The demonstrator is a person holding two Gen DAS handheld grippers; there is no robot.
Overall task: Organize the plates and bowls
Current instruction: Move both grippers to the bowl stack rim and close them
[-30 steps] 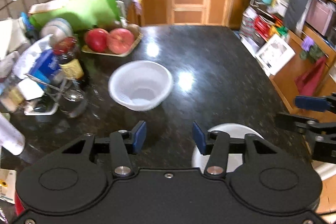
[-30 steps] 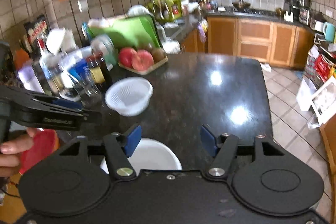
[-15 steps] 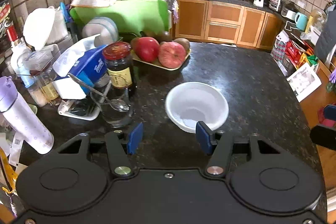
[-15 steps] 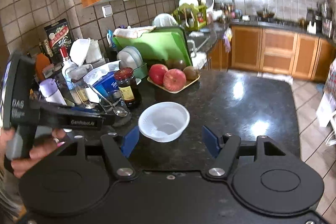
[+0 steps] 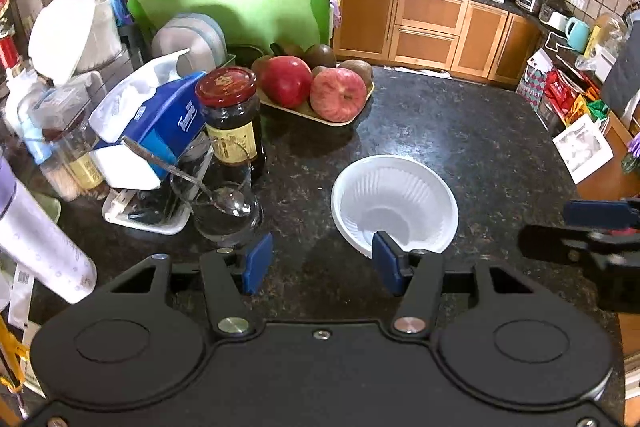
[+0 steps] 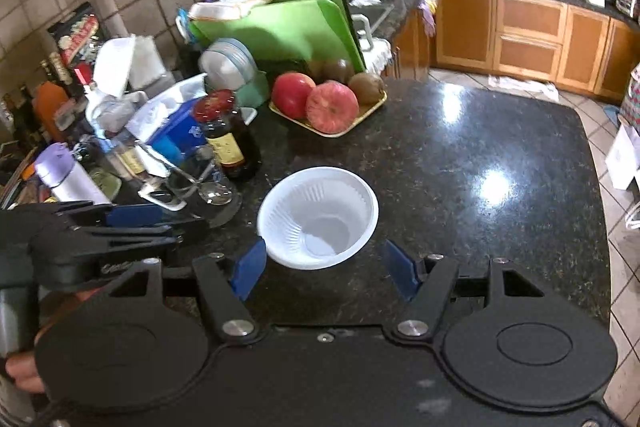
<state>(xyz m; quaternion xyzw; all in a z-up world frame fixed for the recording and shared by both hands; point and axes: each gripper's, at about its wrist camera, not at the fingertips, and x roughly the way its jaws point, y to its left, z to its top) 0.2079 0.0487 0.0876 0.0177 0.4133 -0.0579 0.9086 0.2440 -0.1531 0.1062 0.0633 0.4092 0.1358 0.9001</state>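
While the dark granite countertop (image 6: 480, 163) is filling most of both views, the white ribbed plastic bowl (image 6: 318, 217) is sitting upright on it, low and centre in the right wrist frame, just above and between the right gripper (image 6: 324, 269) pads. That gripper is standing spread and empty, looking the nearer and better lined up. In the left wrist frame the bowl (image 5: 394, 201) is lying right of centre, behind the right-hand pad; the left gripper (image 5: 318, 263) is spread too, holding nothing
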